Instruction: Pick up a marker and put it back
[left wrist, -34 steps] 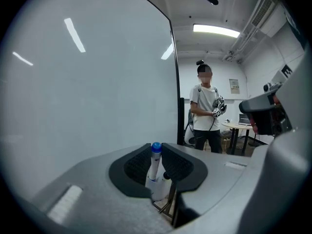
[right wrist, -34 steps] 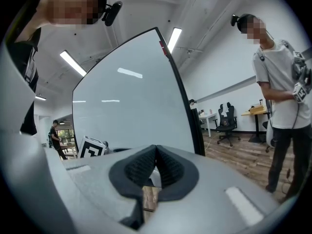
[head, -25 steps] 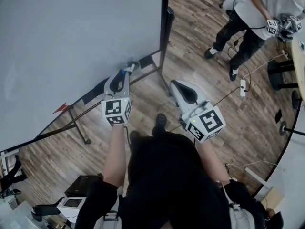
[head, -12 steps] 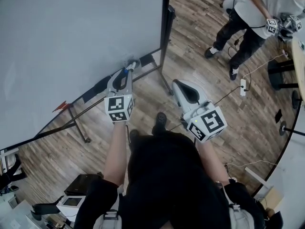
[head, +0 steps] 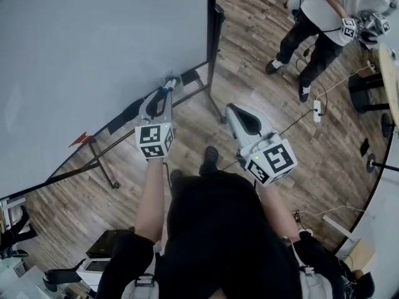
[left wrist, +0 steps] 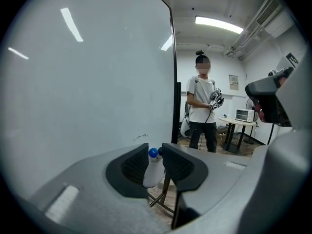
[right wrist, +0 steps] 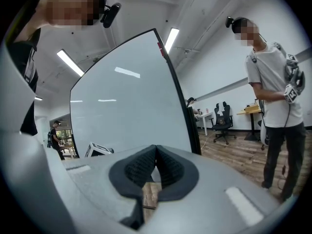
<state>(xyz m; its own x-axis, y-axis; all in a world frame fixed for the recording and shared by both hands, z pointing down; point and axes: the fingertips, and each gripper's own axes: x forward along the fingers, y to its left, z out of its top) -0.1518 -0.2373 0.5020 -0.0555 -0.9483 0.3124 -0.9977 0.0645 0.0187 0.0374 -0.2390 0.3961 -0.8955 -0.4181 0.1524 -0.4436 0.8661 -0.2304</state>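
The white marker with a blue cap (left wrist: 153, 172) stands between the pads of the left gripper (left wrist: 155, 152), cap pointing away from the camera and towards the bottom edge of the large, pale whiteboard on a black metal stand (head: 93, 55). In the head view the marker's far end pokes out past the jaw tips, right at the board's bottom rail. The jaws are opening around it; no gap shows yet between the pads and the barrel, so the grip looks loosened but not yet let go.

The right gripper (right wrist: 155, 151) has its jaws pressed together on nothing and hangs idle over the brown wood-plank floor (head: 262, 73), well apart from the board.

This looks like the put-back half of the task, the marker being given up at the rail. Whether the barrel is already resting on a ledge there cannot be told, as the jaws cover that spot. The next move would call for spreading the pads until both sides are clear, then drawing the left gripper straight back along the marker's own line, so neither pad drags it off.

A second person (left wrist: 202, 106) (also carrying grippers) stands farther off beyond the board and plays no part.
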